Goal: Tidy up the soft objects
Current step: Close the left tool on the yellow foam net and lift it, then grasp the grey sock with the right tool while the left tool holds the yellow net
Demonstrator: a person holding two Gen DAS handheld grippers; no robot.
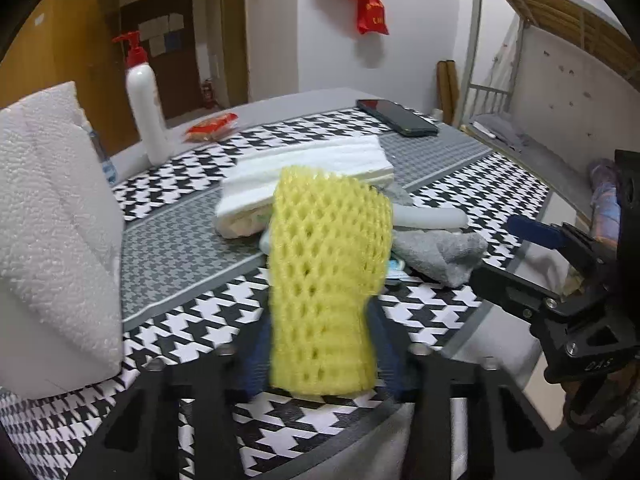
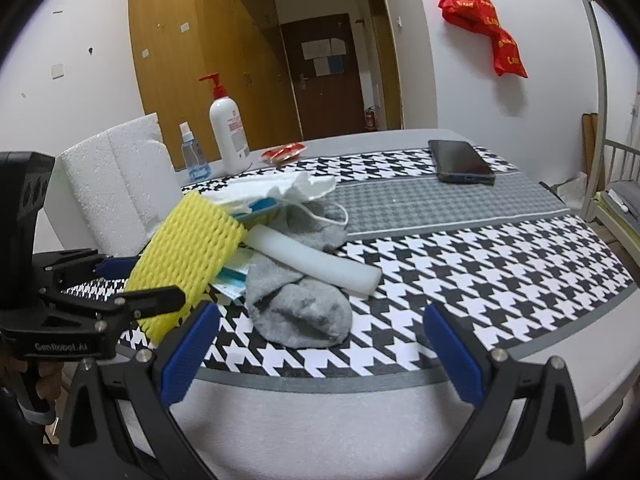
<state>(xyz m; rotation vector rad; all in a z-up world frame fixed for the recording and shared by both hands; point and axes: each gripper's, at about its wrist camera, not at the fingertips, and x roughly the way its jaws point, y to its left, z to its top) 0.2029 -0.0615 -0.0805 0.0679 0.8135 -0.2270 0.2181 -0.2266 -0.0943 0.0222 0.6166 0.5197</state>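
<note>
**Yellow foam net pinched at the left of a soft pile**

Going left to right: one white foam block (image 2: 116,184) stands at the table's (image 2: 500,288) left edge, then one small clear spray bottle (image 2: 193,156), one white pump bottle (image 2: 229,136) with a red top, one red packet (image 2: 283,151) and one dark phone (image 2: 460,160) at the far right. One red bag (image 2: 482,20) hangs on the wall. There are two grippers.

The left gripper (image 1: 320,344) has its blue fingers (image 1: 256,360) pinching the lower end of one yellow foam net (image 1: 326,276). The net is a soft sleeve of open diamond mesh, squeezed narrower where it is held and flaring above. It leans over the left side of the pile in the middle of the table, lower end held above the checked cloth.

The pile holds one white foam tube (image 2: 316,260), grey socks (image 2: 300,312) bunched in front and behind it, a folded white padded sheet (image 1: 308,172) and blue-and-white face masks (image 2: 256,204) underneath. How many socks or masks there are I cannot tell, since they overlap and are partly buried.

The right gripper (image 2: 320,352) has its fingers (image 2: 188,356) spread wide with nothing between them, just in front of the nearest sock.

In the left wrist view the net is blurred and hides the pile's middle; the foam block is cut off by the edge. The label on the pump bottle is too small to read.
</note>
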